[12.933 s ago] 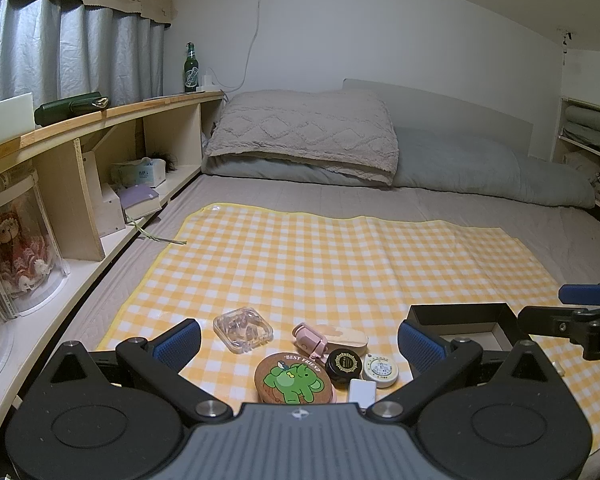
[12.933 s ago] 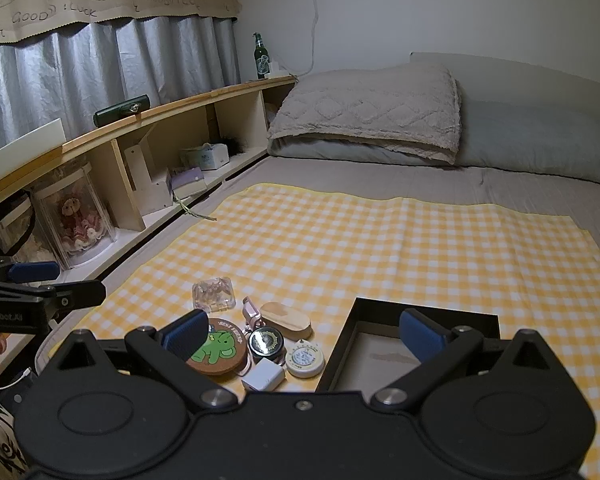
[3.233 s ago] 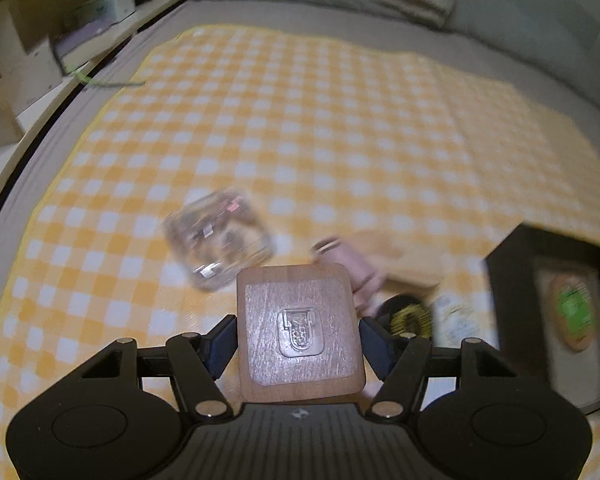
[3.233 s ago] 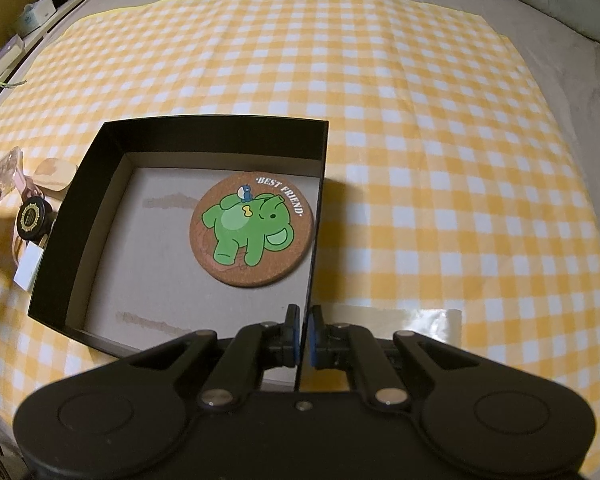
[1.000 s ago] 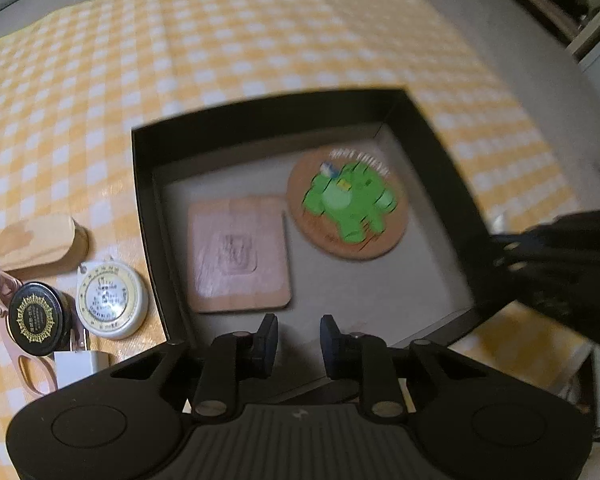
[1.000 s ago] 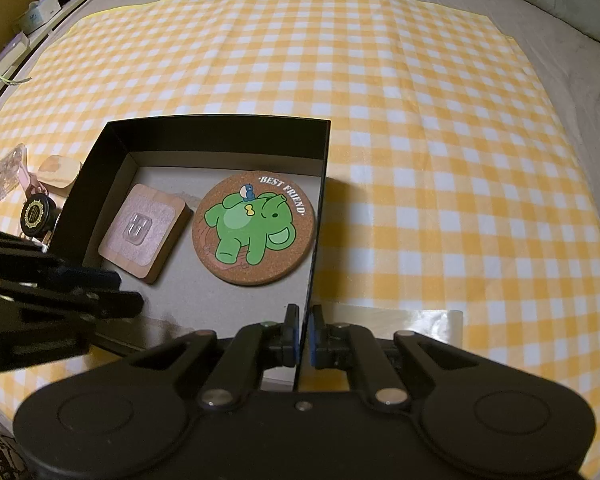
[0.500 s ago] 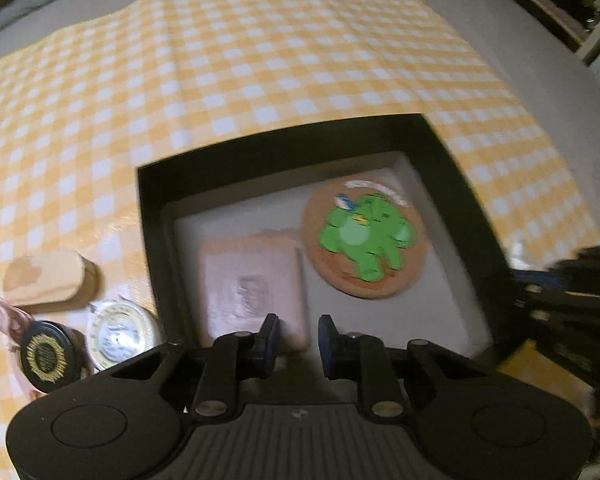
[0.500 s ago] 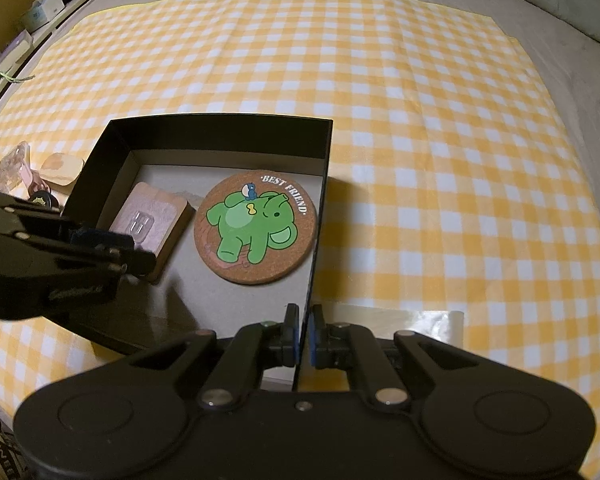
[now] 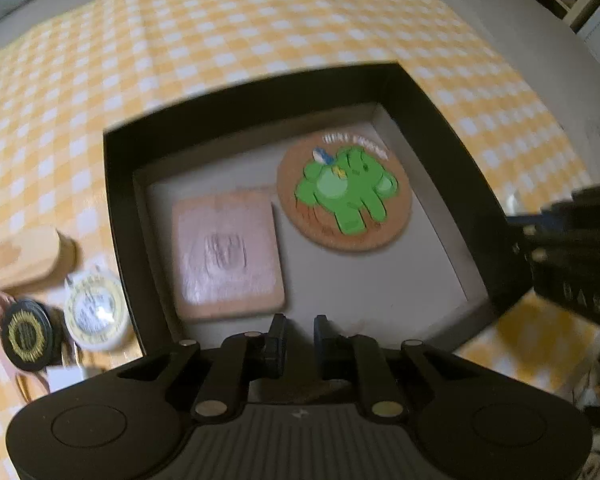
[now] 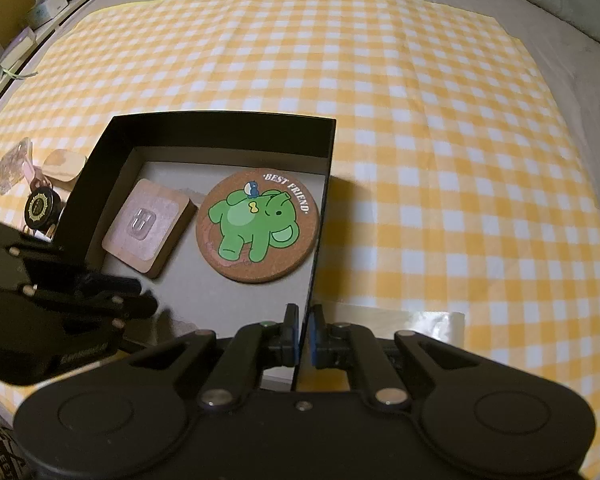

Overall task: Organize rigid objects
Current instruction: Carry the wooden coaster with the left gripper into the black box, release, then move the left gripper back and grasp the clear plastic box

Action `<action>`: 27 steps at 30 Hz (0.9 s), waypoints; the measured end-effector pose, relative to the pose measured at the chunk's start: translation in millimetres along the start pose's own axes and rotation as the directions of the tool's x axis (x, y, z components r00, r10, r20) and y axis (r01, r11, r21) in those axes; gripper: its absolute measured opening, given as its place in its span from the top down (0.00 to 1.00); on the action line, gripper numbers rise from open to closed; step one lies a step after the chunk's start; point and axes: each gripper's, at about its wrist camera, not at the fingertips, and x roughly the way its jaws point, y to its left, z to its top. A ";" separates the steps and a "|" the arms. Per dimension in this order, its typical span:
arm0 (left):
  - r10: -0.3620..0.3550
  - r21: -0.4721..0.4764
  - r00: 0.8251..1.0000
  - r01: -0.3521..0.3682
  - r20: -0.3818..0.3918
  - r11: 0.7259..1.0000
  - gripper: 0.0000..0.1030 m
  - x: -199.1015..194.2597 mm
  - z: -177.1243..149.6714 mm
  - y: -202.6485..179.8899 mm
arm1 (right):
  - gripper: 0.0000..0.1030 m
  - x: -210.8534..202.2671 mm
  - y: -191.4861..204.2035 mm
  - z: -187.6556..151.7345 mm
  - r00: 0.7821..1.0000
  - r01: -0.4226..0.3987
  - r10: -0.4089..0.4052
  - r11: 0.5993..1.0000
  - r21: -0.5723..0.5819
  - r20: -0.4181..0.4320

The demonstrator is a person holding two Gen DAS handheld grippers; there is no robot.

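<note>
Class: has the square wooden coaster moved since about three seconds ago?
Yes. Then held outside the box by the left gripper, the square wooden coaster now lies inside the black box, beside the elephant coaster.

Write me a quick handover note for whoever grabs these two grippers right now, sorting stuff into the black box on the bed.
Right gripper: shut on the black box, pinching its right-hand wall to steady it.
Left gripper: shut, holding nothing, above the box's near edge.
Done: round elephant coaster and square wooden coaster lie flat side by side in the box.
Left, on the checked cloth beside the box's left wall: black round tin, white round tin, oval wooden piece, clear plastic case, a pink item and a small white block, both mostly hidden.
</note>
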 end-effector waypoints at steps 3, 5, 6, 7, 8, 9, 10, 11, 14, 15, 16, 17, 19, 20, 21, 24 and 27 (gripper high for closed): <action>0.030 -0.002 0.999 -0.030 0.026 1.000 0.84 2.2 7.5 0.7 | 0.95 0.7 -0.6 0.3 1.000 -0.002 0.002 1.000 0.001 -0.001; 0.035 -0.029 0.999 -0.034 0.032 0.999 0.84 5.4 14.4 5.7 | 0.95 1.1 -0.7 0.4 1.000 -0.002 0.002 1.000 0.000 0.000; 0.038 -0.039 0.999 -0.036 0.039 0.999 0.84 6.1 16.8 8.2 | 0.95 0.6 -0.5 0.4 1.000 -0.002 0.002 1.000 0.001 0.000; 0.045 -0.051 0.998 -0.042 0.044 0.998 0.84 6.4 19.3 10.9 | 0.95 0.8 -0.6 0.3 1.000 -0.003 0.003 1.000 -0.001 0.000; 0.049 -0.062 0.998 -0.046 0.050 0.997 0.84 6.1 21.3 13.5 | 0.95 1.0 -0.9 0.4 1.000 -0.005 0.005 1.000 -0.001 0.001; 0.043 -0.073 0.997 -0.039 0.060 0.997 0.84 5.1 23.3 16.4 | 0.94 0.8 -1.4 0.6 1.000 -0.007 0.007 1.000 -0.003 0.002; 0.036 -0.084 0.997 -0.030 0.065 0.996 0.82 4.4 24.9 18.1 | 0.94 0.5 -2.3 1.0 1.000 -0.009 0.009 1.000 -0.003 0.002; 0.029 -0.092 0.997 -0.022 0.070 0.996 0.77 2.7 25.8 19.2 | 0.94 0.9 -2.7 1.2 1.000 -0.010 0.010 1.000 -0.003 0.002; 0.006 -0.086 0.995 0.002 0.096 0.996 0.55 -3.9 26.6 16.8 | 0.94 0.4 -2.2 1.0 1.000 -0.008 0.008 1.000 -0.003 0.002; -0.005 -0.081 0.994 0.013 0.106 0.997 0.49 -7.8 25.9 15.0 | 0.94 0.3 -2.2 1.1 1.000 -0.008 0.008 1.000 -0.004 0.002; -0.010 -0.076 0.993 0.019 0.115 0.997 0.41 -11.6 24.6 13.3 | 0.94 0.6 -2.7 1.2 1.000 -0.007 0.007 1.000 -0.005 0.002; -0.018 -0.067 0.992 0.027 0.129 0.997 0.36 -16.3 23.1 10.9 | 0.94 0.5 -2.9 1.4 1.000 -0.008 0.008 1.000 -0.004 0.002; -0.028 -0.044 0.988 0.035 0.152 0.998 0.28 -24.0 20.2 6.7 | 0.94 0.3 -2.7 1.5 1.000 -0.008 0.008 1.000 -0.007 0.003; -0.028 -0.034 0.986 0.034 0.164 0.999 0.23 -29.0 18.8 4.8 | 0.94 0.2 -2.5 1.6 1.000 -0.008 0.008 1.000 -0.009 0.004; -0.027 -0.023 0.983 0.031 0.180 0.999 0.21 -34.8 16.8 3.0 | 0.94 0.3 -2.5 1.8 1.000 -0.007 0.007 1.000 -0.011 0.005; -0.028 -0.004 0.973 0.029 0.228 1.000 0.15 -52.7 10.1 2.2 | 0.94 0.7 -2.7 2.7 1.000 -0.008 0.008 1.000 -0.014 0.007; -0.024 0.001 0.957 0.025 0.290 1.000 0.07 -73.5 3.4 5.5 | 0.94 0.8 -3.6 2.2 1.000 -0.015 0.015 1.000 -0.011 0.010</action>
